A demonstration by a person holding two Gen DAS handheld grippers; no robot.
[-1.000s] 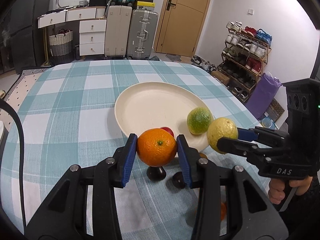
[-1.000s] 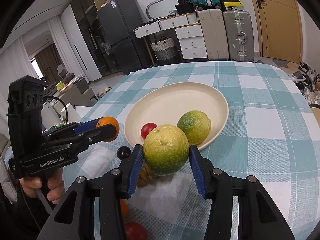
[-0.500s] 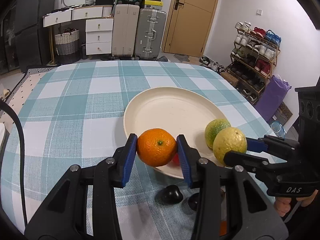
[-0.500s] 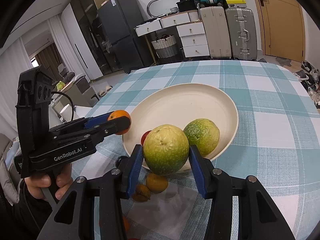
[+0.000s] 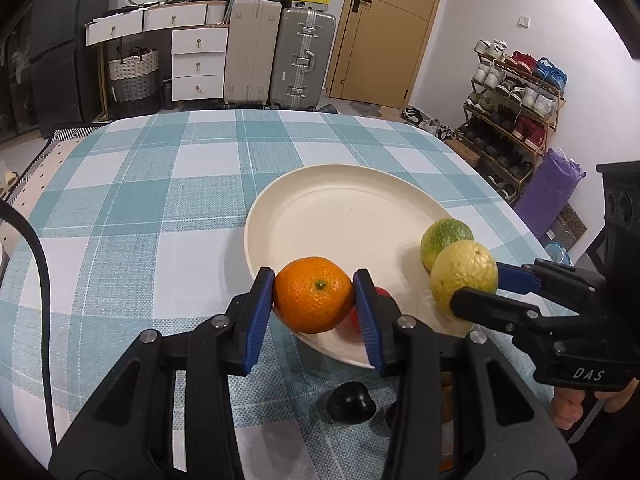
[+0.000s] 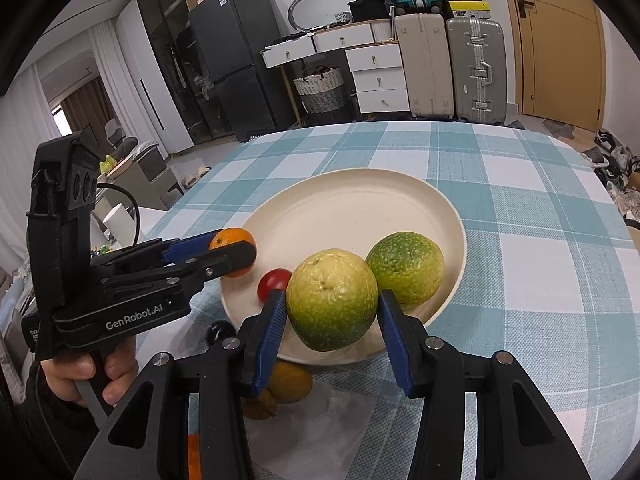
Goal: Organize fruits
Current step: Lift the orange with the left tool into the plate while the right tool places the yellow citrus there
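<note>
My left gripper (image 5: 314, 300) is shut on an orange (image 5: 313, 294) and holds it over the near rim of the cream plate (image 5: 340, 216). My right gripper (image 6: 332, 304) is shut on a yellow-green citrus fruit (image 6: 331, 298), held above the plate's (image 6: 352, 204) near edge. A green citrus fruit (image 6: 405, 267) and a small red fruit (image 6: 273, 282) lie on the plate. In the right wrist view the left gripper (image 6: 236, 252) shows with the orange (image 6: 234, 240); in the left wrist view the right gripper (image 5: 476, 280) shows with its fruit (image 5: 464, 274).
The table has a teal checked cloth (image 5: 140, 208). A small black fruit (image 5: 351, 402) lies in front of the plate, with brownish-yellow fruits (image 6: 288, 382) and an orange one (image 6: 193, 454) on a white sheet (image 6: 332, 428). Suitcases and drawers stand beyond the table.
Both grippers have moved forward towards the plate with their fruits still held. The orange and the yellow-green fruit now hang over the plate's near rim.
</note>
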